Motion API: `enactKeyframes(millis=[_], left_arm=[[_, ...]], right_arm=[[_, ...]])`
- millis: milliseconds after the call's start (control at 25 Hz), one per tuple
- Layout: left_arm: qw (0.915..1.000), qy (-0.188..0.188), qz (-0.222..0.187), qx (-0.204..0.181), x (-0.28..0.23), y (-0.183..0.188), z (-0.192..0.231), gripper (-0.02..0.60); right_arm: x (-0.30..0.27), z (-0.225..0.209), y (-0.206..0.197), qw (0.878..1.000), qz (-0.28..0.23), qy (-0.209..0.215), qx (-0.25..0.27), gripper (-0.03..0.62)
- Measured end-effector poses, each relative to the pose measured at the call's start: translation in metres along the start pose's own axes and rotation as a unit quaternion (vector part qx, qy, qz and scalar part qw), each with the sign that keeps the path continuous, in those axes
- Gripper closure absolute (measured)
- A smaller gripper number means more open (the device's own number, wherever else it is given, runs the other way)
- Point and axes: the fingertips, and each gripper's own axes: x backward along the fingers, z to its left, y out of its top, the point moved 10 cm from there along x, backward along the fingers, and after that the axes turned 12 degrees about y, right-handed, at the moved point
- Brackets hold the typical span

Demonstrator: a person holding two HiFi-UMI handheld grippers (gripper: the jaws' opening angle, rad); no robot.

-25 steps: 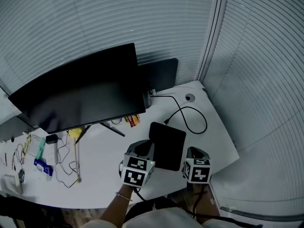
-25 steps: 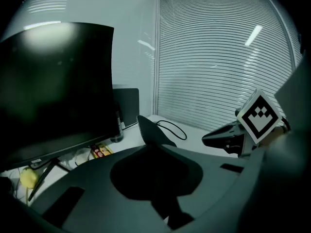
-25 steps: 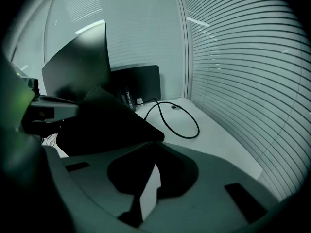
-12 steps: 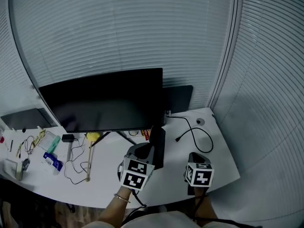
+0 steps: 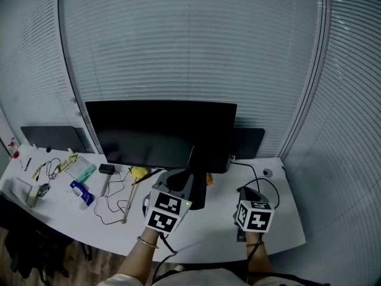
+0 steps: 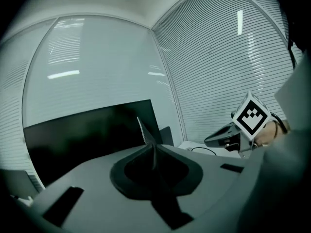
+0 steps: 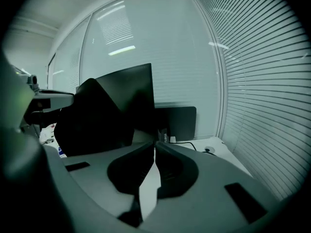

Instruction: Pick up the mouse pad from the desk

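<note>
The black mouse pad (image 5: 199, 188) is off the white desk (image 5: 214, 234), standing nearly on edge in front of the monitor. My left gripper (image 5: 188, 182) is shut on its near edge. In the left gripper view the pad (image 6: 144, 131) shows as a thin sheet pinched between the jaws of the left gripper (image 6: 154, 147). The right gripper view shows the pad (image 7: 97, 118) as a broad dark sheet at the left, hanging from the left gripper (image 7: 72, 99). My right gripper (image 5: 247, 190) hovers beside it over the desk's right end, shut and empty (image 7: 155, 144).
A wide black monitor (image 5: 161, 133) stands behind the pad, with a smaller dark screen (image 5: 248, 142) to its right and another (image 5: 47, 137) at the left. A black cable (image 5: 263, 183) loops at the right corner. Cables, a blue item (image 5: 77, 190) and a wooden stick (image 5: 128, 204) lie at the left. Window blinds close in behind.
Both grippers have risen. The pad, flat on the desk a second ago, has come up with the left gripper and now stands on edge. The head view has tilted upward.
</note>
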Motion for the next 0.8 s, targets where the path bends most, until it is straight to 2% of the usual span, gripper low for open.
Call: enactKeyframes(millis=[240,800], left_arm=[[0.9995,0.027,-0.007,-0.015,0.01,0.002,0.019,0.545],[0.9995,0.031,-0.009,-0.008,0.019,-0.005,0.032,0.545]], right_arm=[[-0.013,0.017,0.009,1.0,-0.005,0.021,0.01,0.559],[-0.023,0.03,0.006,1.0,-0.006,0.029,0.005,0.559]])
